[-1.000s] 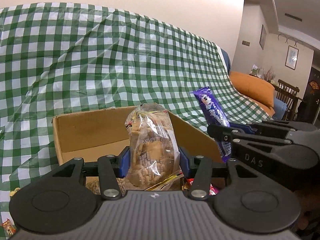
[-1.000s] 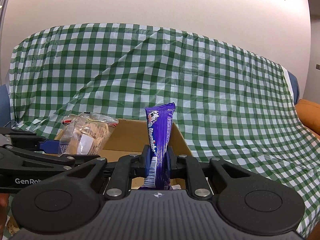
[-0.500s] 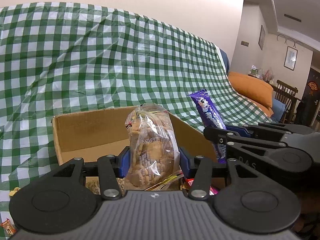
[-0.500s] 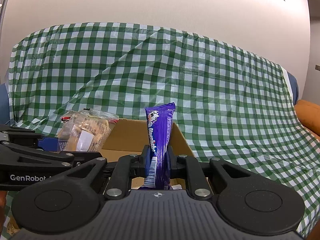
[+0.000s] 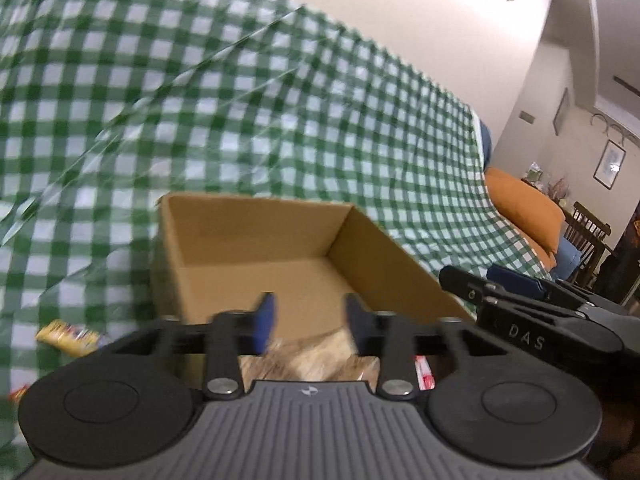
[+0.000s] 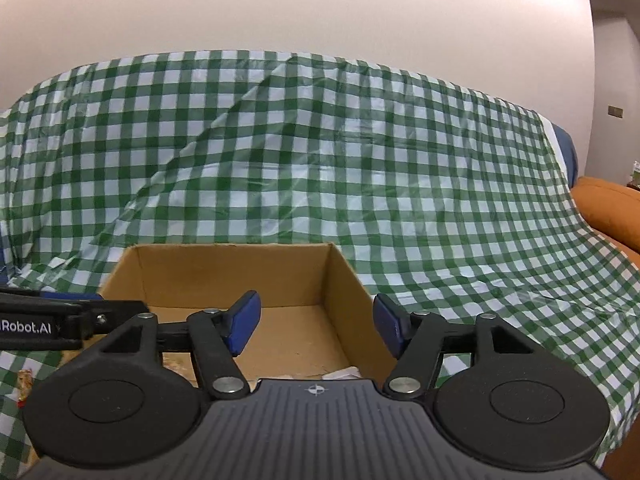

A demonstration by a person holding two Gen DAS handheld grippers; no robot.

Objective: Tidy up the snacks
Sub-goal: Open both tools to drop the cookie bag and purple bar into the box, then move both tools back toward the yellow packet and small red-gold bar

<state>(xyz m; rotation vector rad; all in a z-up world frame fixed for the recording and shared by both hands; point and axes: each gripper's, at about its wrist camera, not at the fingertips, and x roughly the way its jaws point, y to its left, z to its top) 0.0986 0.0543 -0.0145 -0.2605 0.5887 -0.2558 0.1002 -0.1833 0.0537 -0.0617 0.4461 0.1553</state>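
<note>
Left gripper (image 5: 308, 322): jaws wide, empty, poised above near edge of box (image 5: 256, 236). Biscuit pack (image 5: 320, 362) lying in box just below jaws, likely dropped there for sorting. Right gripper (image 6: 316, 326): jaws wide, empty, over box's right wall. Yellow snack (image 5: 68, 336) loose on checked cloth (image 5: 280, 112) left of box, not yet collected.

White letters "DAS" stand on the black side of the right gripper (image 5: 520, 280), seen from the left wrist view; more of the word, if any, is cut off by the gripper's edge; from the right wrist view the left gripper (image 6: 72, 322) carries "Robot.AI" in white on its black body, the start of the word running off the picture's left edge; the snack wrappers are too blurred to read.
</note>
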